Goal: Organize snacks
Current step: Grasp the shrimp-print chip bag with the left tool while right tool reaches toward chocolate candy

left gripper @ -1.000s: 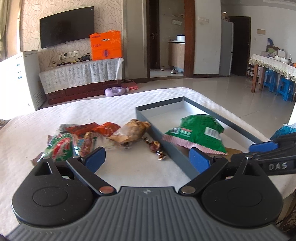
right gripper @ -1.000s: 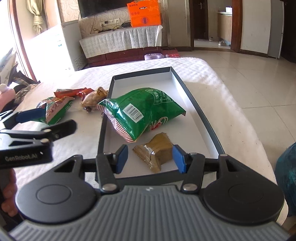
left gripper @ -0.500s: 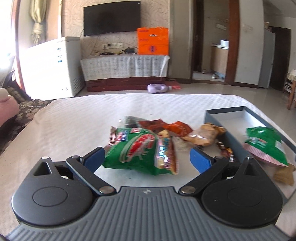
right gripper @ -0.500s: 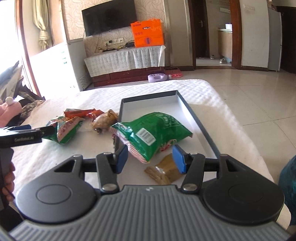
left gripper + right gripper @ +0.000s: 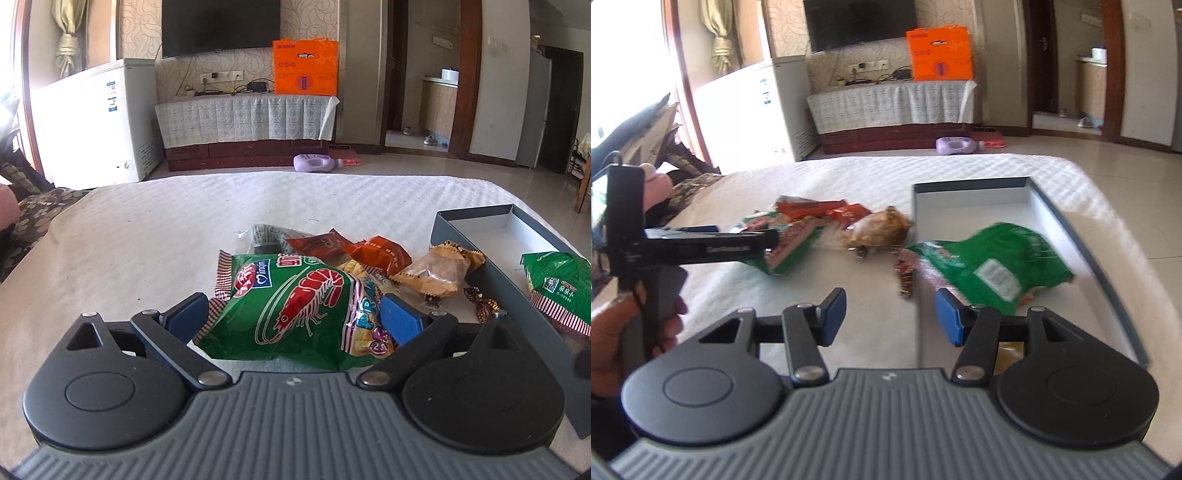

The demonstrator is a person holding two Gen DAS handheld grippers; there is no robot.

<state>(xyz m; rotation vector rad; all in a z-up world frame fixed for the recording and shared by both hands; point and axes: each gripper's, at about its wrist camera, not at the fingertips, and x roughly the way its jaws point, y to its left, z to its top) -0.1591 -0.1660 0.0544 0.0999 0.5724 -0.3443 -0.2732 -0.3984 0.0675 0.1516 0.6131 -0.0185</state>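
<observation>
The left gripper (image 5: 291,314), jaws spread, straddles the green crinkled prawn-cracker bag (image 5: 291,306), which lies crosswise between its fingers; the right gripper (image 5: 890,317) hangs open, empty.

On the table (image 5: 147,229), the prawn cracker bag (image 5: 295,310) and smaller snack packets (image 5: 369,251) lie left of the tray (image 5: 476,251); another bag (image 5: 557,284) lies in it.

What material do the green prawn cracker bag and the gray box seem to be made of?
Green prawn cracker bag: thin glossy plastic film, by its sheen, creases and crimped zigzag edge; the open left gripper straddles it. Gray box: probably matte cardboard, with straight thin walls, a dull gray outside and a white inside; rigid plastic is possible.
</observation>
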